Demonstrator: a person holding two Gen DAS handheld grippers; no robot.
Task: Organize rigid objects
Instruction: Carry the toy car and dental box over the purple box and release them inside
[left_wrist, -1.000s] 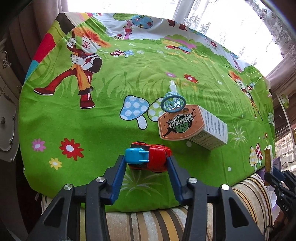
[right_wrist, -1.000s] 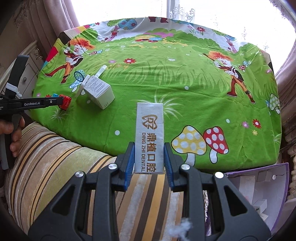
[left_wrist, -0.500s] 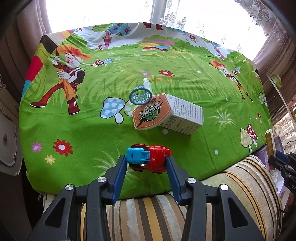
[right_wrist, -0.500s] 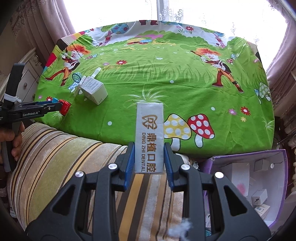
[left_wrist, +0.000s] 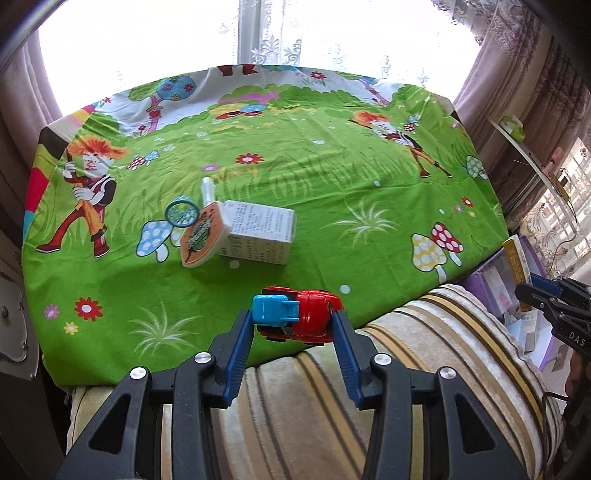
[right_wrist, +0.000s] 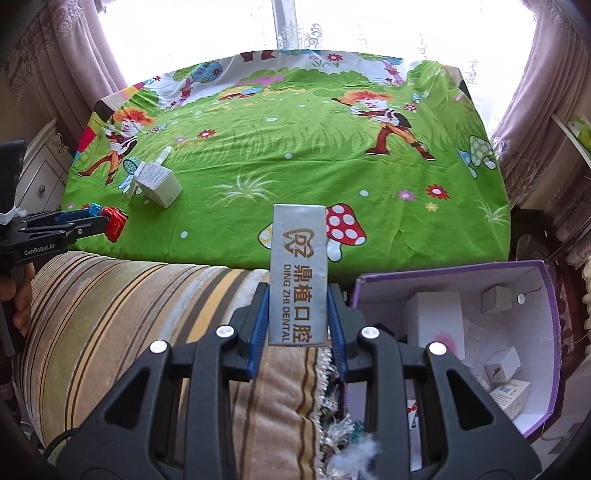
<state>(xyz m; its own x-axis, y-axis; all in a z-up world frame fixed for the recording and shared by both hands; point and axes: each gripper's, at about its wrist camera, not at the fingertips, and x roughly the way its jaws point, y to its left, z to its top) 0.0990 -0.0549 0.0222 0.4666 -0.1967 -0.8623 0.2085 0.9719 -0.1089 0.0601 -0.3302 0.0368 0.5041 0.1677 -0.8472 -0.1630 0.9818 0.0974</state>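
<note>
My left jaws clamp the toy car; my right jaws pinch the dental box. I should lower each squarely into the purple box, lower right.

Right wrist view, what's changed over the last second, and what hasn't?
Both hands carried their loads toward the purple box, which now fills the right wrist view's lower right. The right gripper stays shut on the dental box, the left gripper on the toy car. The basketball box hasn't moved.

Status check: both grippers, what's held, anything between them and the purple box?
Left gripper shut on toy car. Right gripper shut on dental box. Purple box open beside table; striped cushion below both, path otherwise clear.
</note>
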